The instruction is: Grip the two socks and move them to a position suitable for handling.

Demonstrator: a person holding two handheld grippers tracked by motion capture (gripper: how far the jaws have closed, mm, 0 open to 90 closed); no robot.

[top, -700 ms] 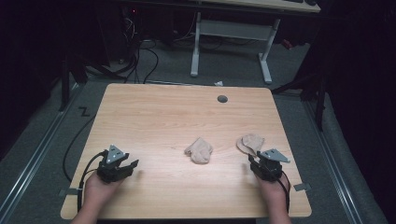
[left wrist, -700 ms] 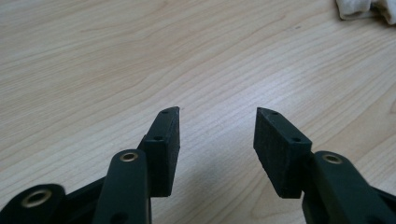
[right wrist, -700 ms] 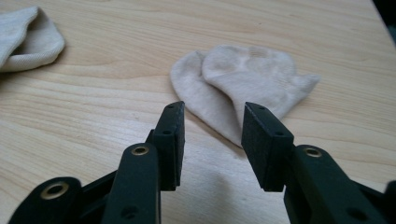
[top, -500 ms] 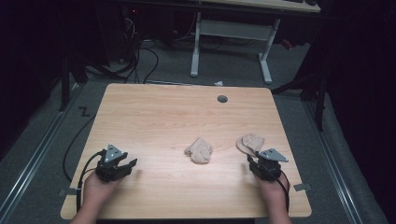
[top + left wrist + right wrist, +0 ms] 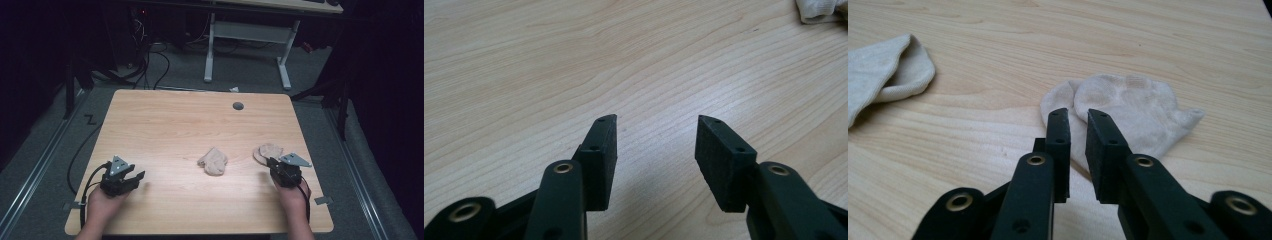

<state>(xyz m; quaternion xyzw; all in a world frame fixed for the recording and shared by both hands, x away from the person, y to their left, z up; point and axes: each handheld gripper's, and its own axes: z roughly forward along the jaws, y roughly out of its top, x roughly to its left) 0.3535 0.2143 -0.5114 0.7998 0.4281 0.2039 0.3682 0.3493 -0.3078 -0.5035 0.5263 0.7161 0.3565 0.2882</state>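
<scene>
While near the sock [image 5: 1128, 107], right gripper [image 5: 1078, 116] nearly closed.

Two beige socks, one crumpled mid-table [image 5: 213, 161], one flat at right [image 5: 266, 151].

Two beige socks [image 5: 213, 161] [image 5: 267, 152], two tools [image 5: 131, 177] [image 5: 272, 162], one table [image 5: 165, 125].

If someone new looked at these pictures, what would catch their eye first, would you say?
Most likely the two pale socks on the bare wooden table: a bunched sock near the middle and a flatter sock towards the right edge. Next, the right claw, its jaws nearly together with nothing between them, poised just in front of the flatter sock, while the left claw gapes wide over bare wood at the near left.
</scene>
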